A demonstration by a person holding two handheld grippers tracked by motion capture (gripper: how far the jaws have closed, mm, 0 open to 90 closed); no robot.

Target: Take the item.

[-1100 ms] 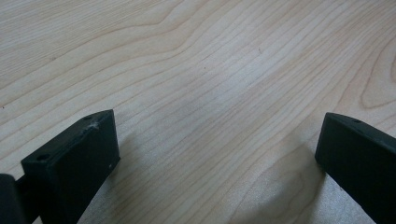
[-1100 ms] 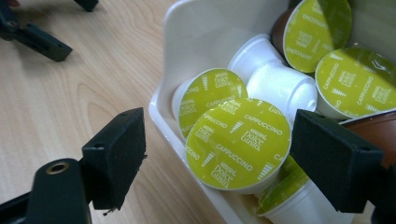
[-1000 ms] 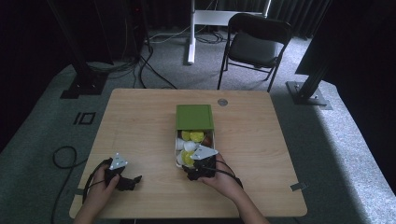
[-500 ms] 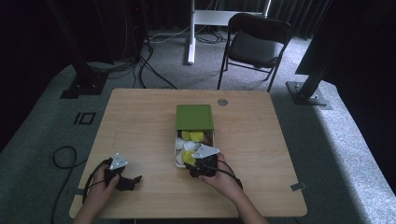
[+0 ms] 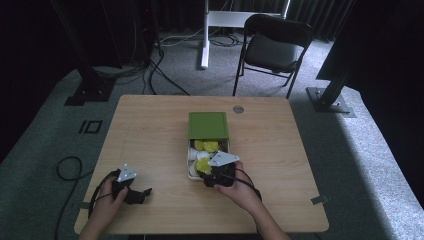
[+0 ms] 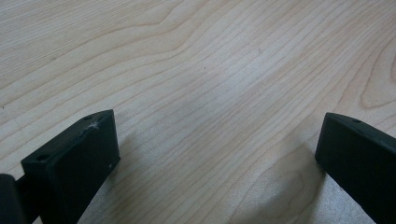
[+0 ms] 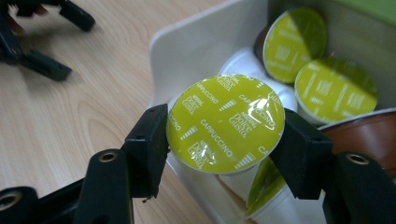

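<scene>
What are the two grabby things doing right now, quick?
Left hand-held gripper: open, nothing between its jaws.
Right hand-held gripper: shut on a green-lidded capsule.

One wooden counter [image 5: 150, 130] carries one white box [image 7: 196, 42] with one green lid [image 5: 208, 124] standing at its far end. Inside the box, three coffee capsules show full lime-green foil tops: one marked "Cappuccino" [image 7: 225, 122] squeezed between the right tongs [image 7: 224, 140], and two more [image 7: 294, 39] [image 7: 335, 91] behind it. A fourth green top [image 7: 266, 184] shows edge-on lower down. One brown capsule [image 7: 369, 135] sits at the side. Several white capsule bodies lie among them, too overlapped to count. There are two tongs: the right, and the left tongs [image 5: 134, 194] with jaws spread over bare wood. Two hands [image 5: 107, 200] [image 5: 240, 190] hold them. One black folding chair [image 5: 272, 47] stands beyond the counter.
</scene>
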